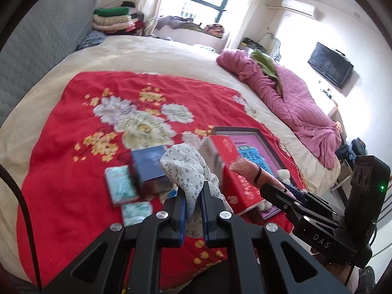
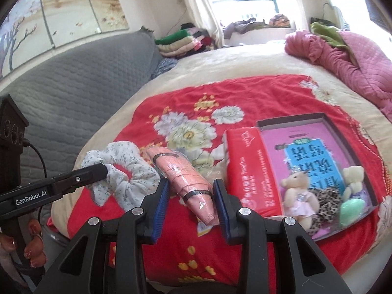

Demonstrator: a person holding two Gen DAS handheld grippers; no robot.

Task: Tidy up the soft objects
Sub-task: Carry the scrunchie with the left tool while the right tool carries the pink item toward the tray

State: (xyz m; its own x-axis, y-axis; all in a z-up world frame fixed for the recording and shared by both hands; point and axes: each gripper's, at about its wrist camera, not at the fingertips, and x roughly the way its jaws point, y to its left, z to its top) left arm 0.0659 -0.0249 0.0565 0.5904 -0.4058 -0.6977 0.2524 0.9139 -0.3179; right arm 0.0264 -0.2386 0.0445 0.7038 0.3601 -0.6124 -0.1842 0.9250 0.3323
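My left gripper [image 1: 193,188] is shut on a white floral scrunchie [image 1: 186,169], held above the red flowered blanket [image 1: 73,147]. In the right wrist view the same scrunchie [image 2: 127,174] hangs from the left gripper [image 2: 103,170] at the left. My right gripper [image 2: 191,183] is shut on a pink plastic-wrapped packet [image 2: 186,176] with black bands, also lifted off the blanket. The left wrist view shows that packet [image 1: 247,169] in the right gripper [image 1: 269,187]. A shallow dark-rimmed box [image 2: 294,118] holds a pink book, two small teddy bears [image 2: 297,196], a leopard scrunchie [image 2: 325,201] and a green ball [image 2: 351,210].
A red tissue pack [image 2: 247,166] lies against the box's left side. A blue box [image 1: 149,164] and two teal tissue packets [image 1: 120,186] lie on the blanket under the left gripper. A pink quilt [image 1: 294,105] is bunched at the bed's far right, and a grey headboard [image 2: 73,85] stands at the left.
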